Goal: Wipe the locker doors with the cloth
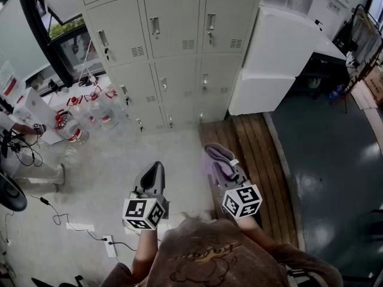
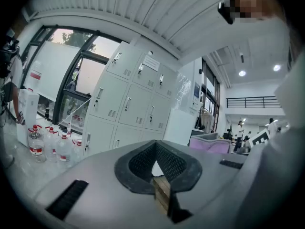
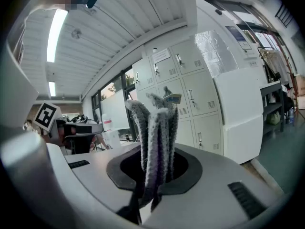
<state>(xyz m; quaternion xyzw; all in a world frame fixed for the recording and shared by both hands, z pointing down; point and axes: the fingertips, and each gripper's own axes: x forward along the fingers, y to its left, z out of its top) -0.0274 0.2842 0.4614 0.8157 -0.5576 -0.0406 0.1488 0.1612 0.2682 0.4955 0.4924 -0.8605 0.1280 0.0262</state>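
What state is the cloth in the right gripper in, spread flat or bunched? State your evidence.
Bunched. The cloth stands in upright folds, pinched between the jaws of the right gripper.

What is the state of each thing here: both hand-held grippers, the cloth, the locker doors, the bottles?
Left hand-held gripper: shut, nothing between its jaws.
Right hand-held gripper: shut on the lilac ribbed cloth.
Cloth: bunched, sticking up out of the jaws.
Pale grey metal locker doors: closed.
Clear plastic bottles with red labels: upright on the floor.
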